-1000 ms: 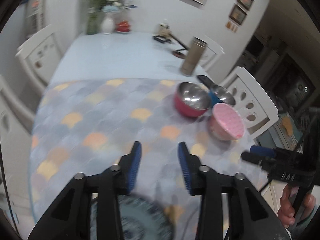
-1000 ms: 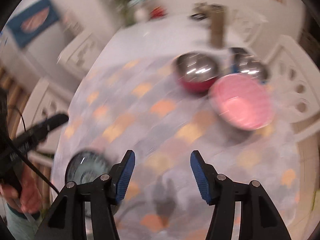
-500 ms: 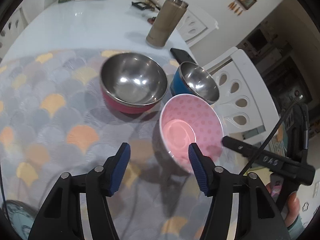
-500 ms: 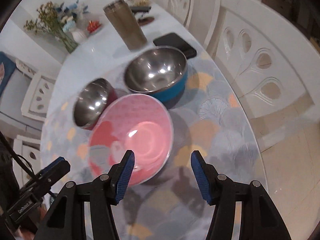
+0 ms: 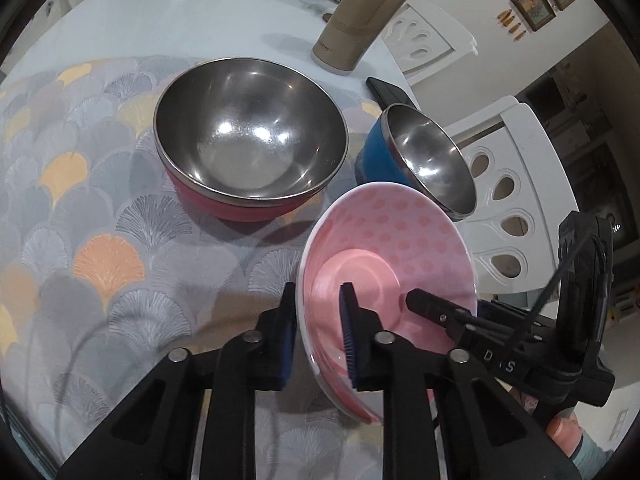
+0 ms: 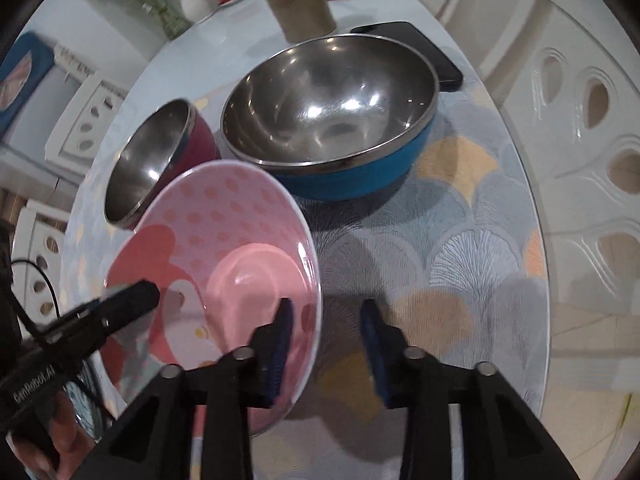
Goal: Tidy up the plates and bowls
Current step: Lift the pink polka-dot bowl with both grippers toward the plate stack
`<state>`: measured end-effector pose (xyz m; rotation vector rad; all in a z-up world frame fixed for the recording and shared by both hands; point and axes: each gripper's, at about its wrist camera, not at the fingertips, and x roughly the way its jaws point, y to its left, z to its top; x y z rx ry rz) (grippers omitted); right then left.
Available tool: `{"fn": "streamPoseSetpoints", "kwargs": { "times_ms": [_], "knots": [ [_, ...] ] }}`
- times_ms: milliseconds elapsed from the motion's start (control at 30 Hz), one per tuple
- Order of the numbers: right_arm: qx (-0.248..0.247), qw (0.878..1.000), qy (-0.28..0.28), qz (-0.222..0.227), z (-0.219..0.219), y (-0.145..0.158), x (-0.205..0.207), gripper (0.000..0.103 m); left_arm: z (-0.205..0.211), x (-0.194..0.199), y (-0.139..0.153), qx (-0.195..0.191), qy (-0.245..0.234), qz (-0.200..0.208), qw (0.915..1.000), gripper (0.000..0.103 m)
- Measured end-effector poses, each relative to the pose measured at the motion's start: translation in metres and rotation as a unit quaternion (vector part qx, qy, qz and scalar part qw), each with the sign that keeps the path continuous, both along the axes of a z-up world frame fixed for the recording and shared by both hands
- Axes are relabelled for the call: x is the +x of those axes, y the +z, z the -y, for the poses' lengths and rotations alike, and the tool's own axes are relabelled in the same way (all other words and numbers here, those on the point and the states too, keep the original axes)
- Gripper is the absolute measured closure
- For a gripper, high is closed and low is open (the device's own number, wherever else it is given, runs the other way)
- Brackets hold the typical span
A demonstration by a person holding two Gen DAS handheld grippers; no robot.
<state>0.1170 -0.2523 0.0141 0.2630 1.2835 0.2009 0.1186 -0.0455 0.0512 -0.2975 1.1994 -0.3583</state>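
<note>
A pink dotted bowl stands near the table's front right edge; it also shows in the right wrist view. My left gripper straddles its left rim, one finger outside and one inside, closed most of the way on it. My right gripper straddles the bowl's right rim with a wider gap. A red steel-lined bowl sits behind to the left and shows in the right wrist view. A blue steel-lined bowl sits behind to the right and shows in the right wrist view.
A tan thermos and a black phone lie behind the bowls. White chairs stand right of the table edge. A patterned mat covers the near table. A vase with flowers stands far back.
Both grippers moved down to the pink bowl. The left jaws closed in around its left rim; the right jaws narrowed around its right rim.
</note>
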Motion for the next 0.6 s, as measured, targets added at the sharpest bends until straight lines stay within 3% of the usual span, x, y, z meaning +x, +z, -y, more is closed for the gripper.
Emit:
{"fn": "streamPoseSetpoints", "kwargs": {
  "times_ms": [267, 400, 600],
  "knots": [
    [0.016, 0.999, 0.027, 0.003, -0.011, -0.004, -0.004, 0.088, 0.002, -0.005, 0.001, 0.003, 0.012, 0.01, 0.9999, 0.088],
    [-0.003, 1.0, 0.03, 0.007, -0.019, -0.003, -0.011, 0.088, -0.001, -0.012, 0.005, -0.003, 0.018, 0.009, 0.9998, 0.088],
    [0.014, 1.0, 0.023, 0.004, -0.021, 0.015, -0.03, 0.088, -0.011, -0.037, 0.031, -0.012, 0.027, 0.027, 0.9992, 0.088]
  ]
}}
